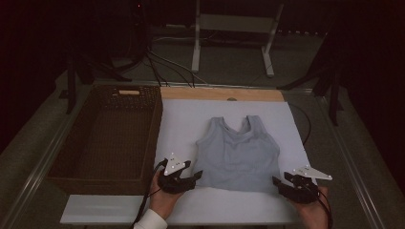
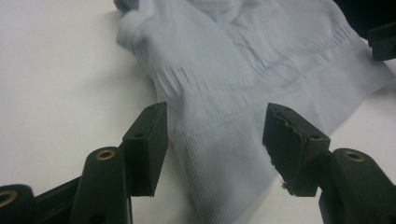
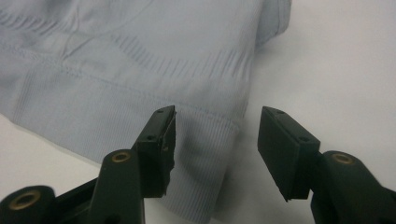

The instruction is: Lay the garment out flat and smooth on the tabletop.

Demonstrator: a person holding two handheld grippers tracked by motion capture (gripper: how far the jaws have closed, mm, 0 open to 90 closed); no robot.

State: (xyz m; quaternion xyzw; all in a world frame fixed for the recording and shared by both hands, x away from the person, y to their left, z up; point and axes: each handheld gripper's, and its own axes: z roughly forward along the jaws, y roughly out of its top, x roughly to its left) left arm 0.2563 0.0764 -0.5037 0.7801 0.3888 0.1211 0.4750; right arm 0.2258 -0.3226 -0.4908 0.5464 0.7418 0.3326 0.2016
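Both grippers half open, nothing gripped: left gripper (image 2: pixel 212 140) and right gripper (image 3: pixel 215 140) each straddle a bottom corner of the top (image 1: pixel 239 152); risk: shallow bite pinches one layer, hem slips free

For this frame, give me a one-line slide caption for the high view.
Both tongs, left and right, open at the hem corners of a pale blue tank top on a white board, wicker basket alongside.

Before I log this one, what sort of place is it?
Probably a lab or studio set up for recording garment handling: a white work board with a pale tank top, a wicker basket beside it, and dark stands and cables behind.
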